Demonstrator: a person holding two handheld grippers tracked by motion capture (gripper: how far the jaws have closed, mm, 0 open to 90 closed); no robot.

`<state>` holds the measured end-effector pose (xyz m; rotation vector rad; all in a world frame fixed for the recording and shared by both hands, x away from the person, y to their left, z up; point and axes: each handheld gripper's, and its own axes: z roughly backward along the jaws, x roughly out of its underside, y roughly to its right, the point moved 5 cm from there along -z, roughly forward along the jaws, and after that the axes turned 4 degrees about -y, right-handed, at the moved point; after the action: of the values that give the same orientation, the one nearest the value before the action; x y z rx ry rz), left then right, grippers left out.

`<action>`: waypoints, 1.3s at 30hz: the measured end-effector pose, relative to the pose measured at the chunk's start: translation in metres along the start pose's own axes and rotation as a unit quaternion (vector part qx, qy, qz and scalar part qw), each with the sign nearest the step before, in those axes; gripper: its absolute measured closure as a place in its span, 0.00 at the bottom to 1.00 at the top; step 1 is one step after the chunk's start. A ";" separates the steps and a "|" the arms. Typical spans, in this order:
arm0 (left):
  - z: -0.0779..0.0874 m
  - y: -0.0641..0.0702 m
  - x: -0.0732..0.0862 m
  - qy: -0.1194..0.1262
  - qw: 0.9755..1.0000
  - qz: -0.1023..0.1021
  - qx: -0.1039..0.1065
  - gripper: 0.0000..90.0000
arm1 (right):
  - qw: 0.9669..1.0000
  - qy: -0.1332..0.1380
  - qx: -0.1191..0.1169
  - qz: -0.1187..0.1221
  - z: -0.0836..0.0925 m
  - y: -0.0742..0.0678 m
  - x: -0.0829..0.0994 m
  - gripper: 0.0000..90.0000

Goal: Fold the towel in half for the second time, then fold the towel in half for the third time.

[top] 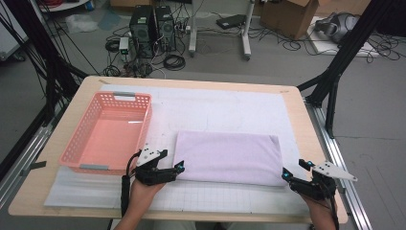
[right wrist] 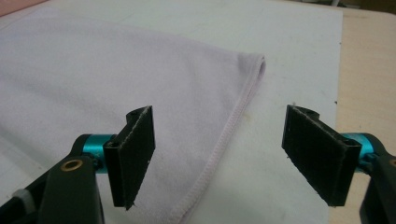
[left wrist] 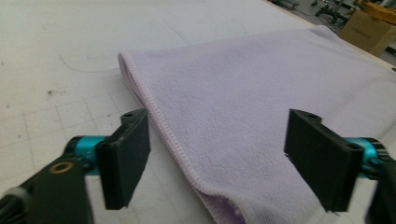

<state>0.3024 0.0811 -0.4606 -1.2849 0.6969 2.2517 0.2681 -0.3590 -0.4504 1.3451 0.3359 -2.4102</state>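
A lilac towel (top: 227, 155), folded into a long rectangle, lies flat on the white gridded mat (top: 215, 108). My left gripper (top: 173, 162) stands open at the towel's near left corner. In the left gripper view, the towel (left wrist: 243, 93) has its hemmed edge running between the wide-apart jaws of my left gripper (left wrist: 217, 158), and the pads do not press on it. My right gripper (top: 294, 168) is open at the near right corner. In the right gripper view, the towel (right wrist: 93, 79) has its stitched side edge passing between the jaws of my right gripper (right wrist: 219, 156), untouched.
A pink plastic basket (top: 76, 143) with nothing in it sits on the mat left of the towel, close to my left gripper. The wooden table edge (top: 306, 124) runs just right of the mat. Cables, computer towers and boxes lie on the floor beyond.
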 end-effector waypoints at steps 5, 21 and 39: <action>0.002 0.001 0.000 0.007 1.000 -0.011 0.003 0.22 | 1.000 -0.001 -0.005 -0.001 -0.002 0.000 -0.001 0.22; -0.003 0.001 0.005 -0.006 1.000 -0.009 0.010 0.23 | 1.000 -0.003 -0.007 -0.001 -0.005 0.000 -0.002 0.20; -0.008 0.000 0.014 -0.072 0.997 0.020 -0.018 0.26 | 0.999 -0.023 -0.028 -0.007 -0.013 -0.002 -0.001 0.20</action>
<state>0.3013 0.0777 -0.4762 -1.1215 0.6371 2.3719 0.2775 -0.3517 -0.4562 1.2649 0.3983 -2.4203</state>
